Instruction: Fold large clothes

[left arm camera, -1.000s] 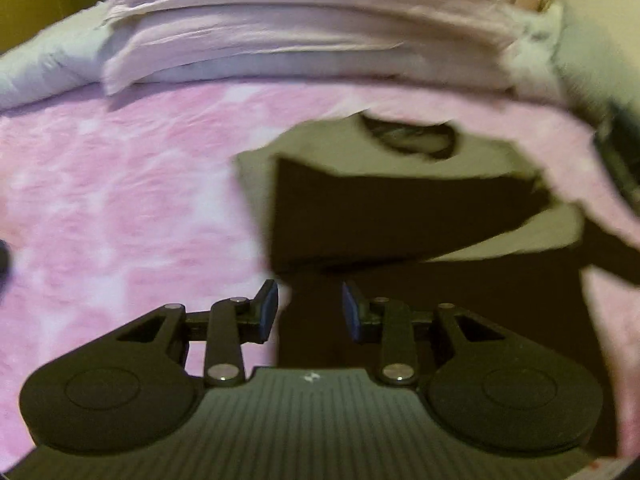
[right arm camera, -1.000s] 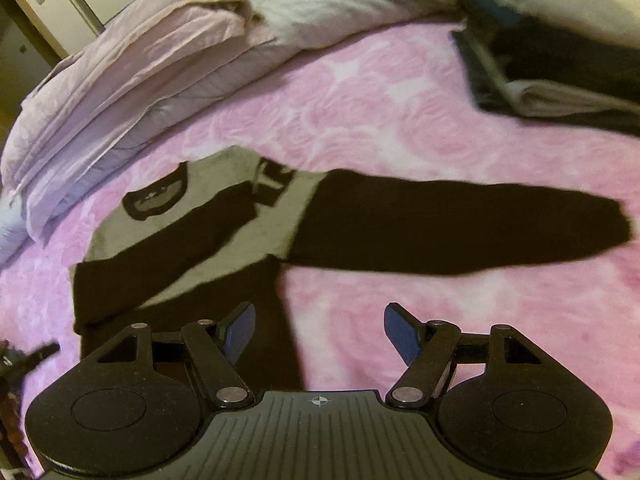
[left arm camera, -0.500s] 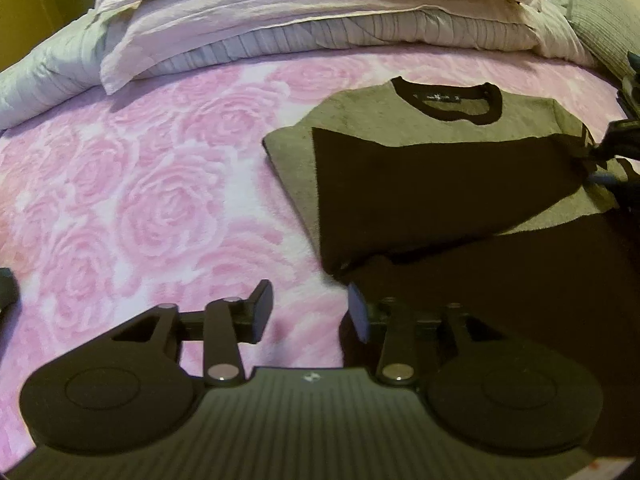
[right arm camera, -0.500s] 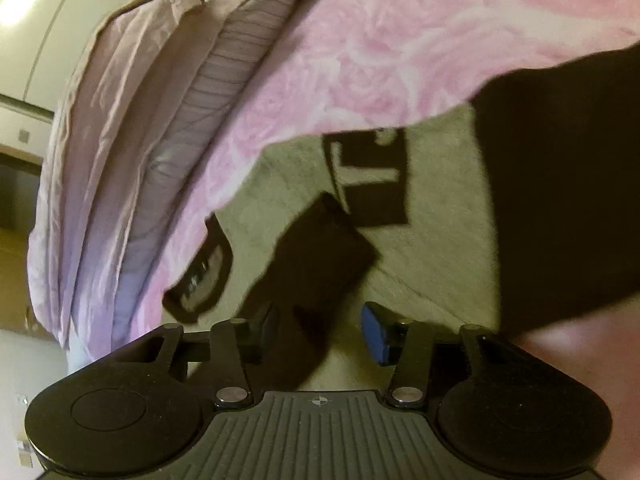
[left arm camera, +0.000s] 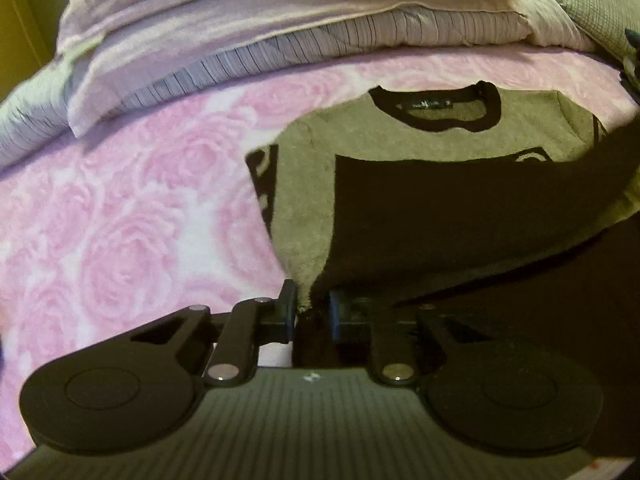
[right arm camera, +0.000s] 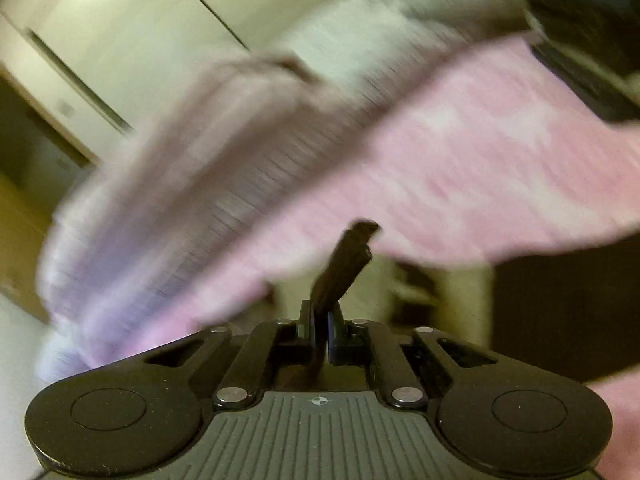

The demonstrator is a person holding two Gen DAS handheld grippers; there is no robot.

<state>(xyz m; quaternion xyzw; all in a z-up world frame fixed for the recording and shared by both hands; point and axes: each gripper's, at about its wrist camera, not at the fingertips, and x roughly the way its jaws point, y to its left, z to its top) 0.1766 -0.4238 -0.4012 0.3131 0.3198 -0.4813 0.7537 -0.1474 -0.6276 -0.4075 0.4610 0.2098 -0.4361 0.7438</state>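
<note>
Two grippers on my feeds, both clamped on the same garment. Left gripper (left arm camera: 312,312): jaws pinched on the sweater (left arm camera: 308,184) at its near left edge, where grey body meets the black lower part; fabric sits between the pads w/ only a narrow gap showing. Right gripper (right arm camera: 320,330): jaws squeezed nearly together on a thin strip of black fabric, which sticks up and tilts right above the tips. Right view is badly motion-blurred, so I can't tell which part of the sweater that strip is.

Sweater lies flat on the pink rose-print blanket (left arm camera: 120,216), collar (left arm camera: 436,108) pointing away from me toward the stacked bedding (left arm camera: 280,40) at the far side. A black sleeve (left arm camera: 460,208) is folded across the grey chest, running from the right edge toward the left. Black print visible on the grey near the left shoulder and at right of the chest. In the right view, a dark part of the sweater spreads at lower right over the blanket.
</note>
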